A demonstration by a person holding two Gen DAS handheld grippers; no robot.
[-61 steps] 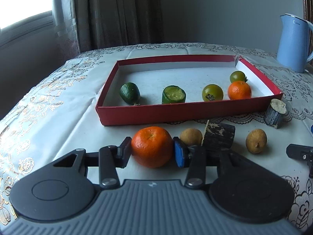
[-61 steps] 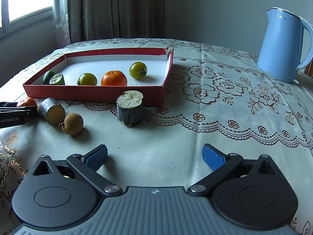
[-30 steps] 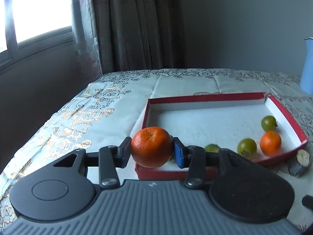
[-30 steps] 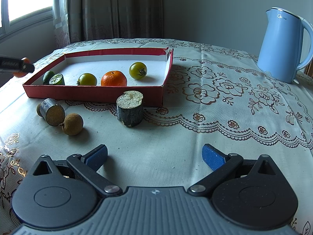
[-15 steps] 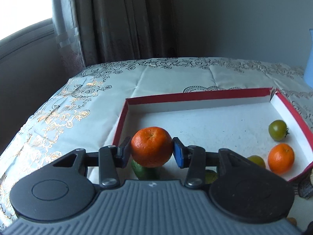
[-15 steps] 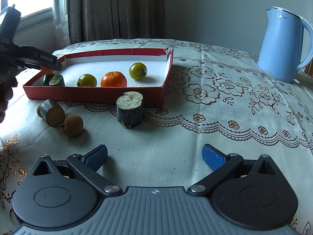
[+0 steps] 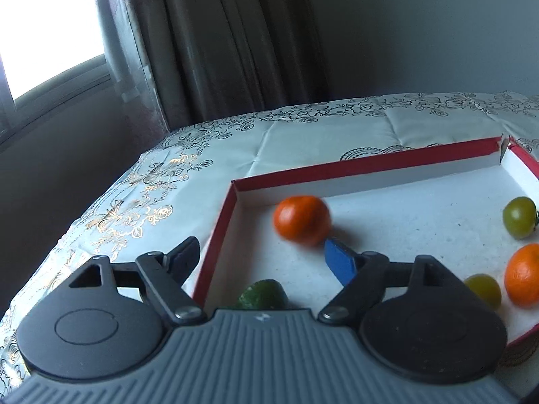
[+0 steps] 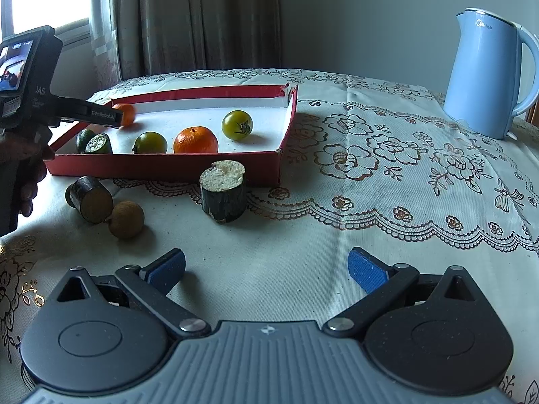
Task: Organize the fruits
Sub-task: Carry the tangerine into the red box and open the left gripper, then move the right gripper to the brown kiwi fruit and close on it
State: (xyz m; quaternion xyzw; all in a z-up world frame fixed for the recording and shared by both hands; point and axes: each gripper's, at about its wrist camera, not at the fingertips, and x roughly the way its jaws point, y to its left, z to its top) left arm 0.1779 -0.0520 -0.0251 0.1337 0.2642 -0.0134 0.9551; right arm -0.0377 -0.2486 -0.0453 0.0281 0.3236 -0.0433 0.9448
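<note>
The tangerine [image 7: 301,219] is lying blurred on the white floor of the red tray [image 7: 370,165], near its far left corner, just beyond the blue pad and free of both pads; the left gripper [image 7: 266,252] is opening its jaws over the tray's left wall, gripping nothing; a green fruit [image 7: 262,294] is showing just below it; two green tomatoes and another orange are sitting to the right; the right gripper [image 8: 266,269] is hanging released and empty above the tablecloth [image 8: 370,202].

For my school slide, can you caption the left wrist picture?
Left gripper opening, its orange now loose inside the red tray.
</note>
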